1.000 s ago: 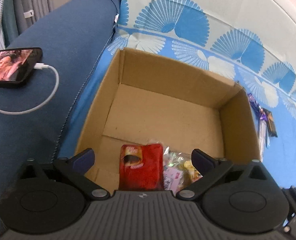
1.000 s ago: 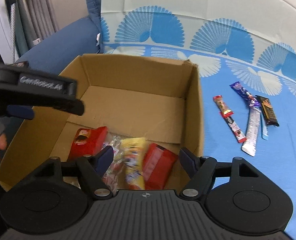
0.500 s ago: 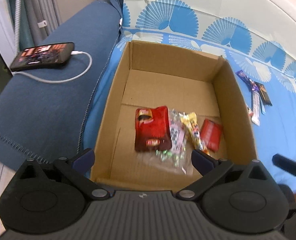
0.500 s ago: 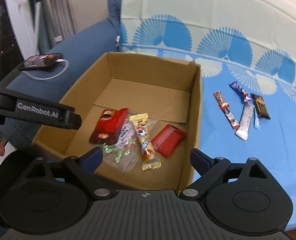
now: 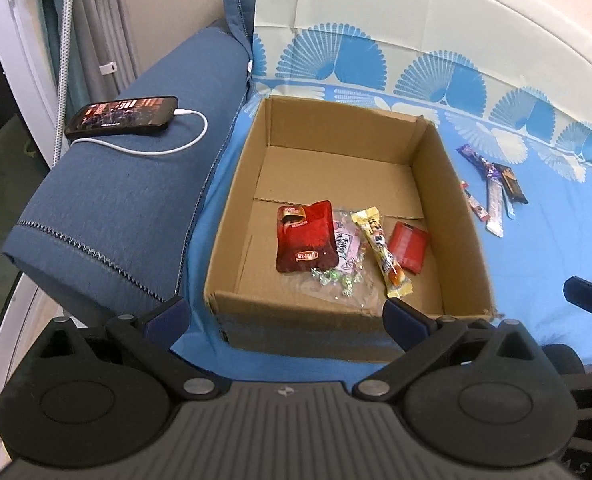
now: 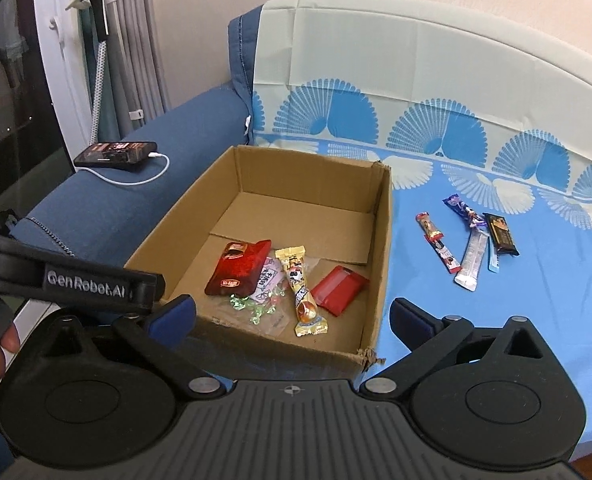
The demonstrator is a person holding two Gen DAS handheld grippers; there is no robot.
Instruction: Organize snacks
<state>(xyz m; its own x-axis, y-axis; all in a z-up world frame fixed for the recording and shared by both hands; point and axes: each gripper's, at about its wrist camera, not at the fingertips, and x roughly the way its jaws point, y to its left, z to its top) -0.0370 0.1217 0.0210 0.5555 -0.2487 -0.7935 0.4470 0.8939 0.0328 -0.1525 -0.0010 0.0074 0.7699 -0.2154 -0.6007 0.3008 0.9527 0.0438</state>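
Observation:
An open cardboard box (image 5: 452,184) (image 6: 382,240) sits on the blue sheet. Inside lie a red pouch (image 5: 306,236) (image 6: 238,268), a clear candy bag (image 5: 342,272) (image 6: 264,300), a yellow bar (image 5: 382,250) (image 6: 302,288) and a red packet (image 5: 408,246) (image 6: 338,290). Several snack bars (image 5: 492,196) (image 6: 470,244) lie on the sheet right of the box. My left gripper (image 5: 284,314) is open and empty, held back before the box's near wall. My right gripper (image 6: 292,314) is open and empty, above the box's near edge.
A blue sofa arm (image 5: 136,184) left of the box carries a phone (image 5: 122,116) (image 6: 116,154) on a white cable. A patterned backrest (image 6: 416,80) rises behind. A glass door and a stand (image 6: 96,20) are at far left. The left gripper's body (image 6: 76,276) shows in the right wrist view.
Both grippers have pulled back and up from inside the box. The whole box and the bars on the sheet have come into view. Both stayed open and empty.

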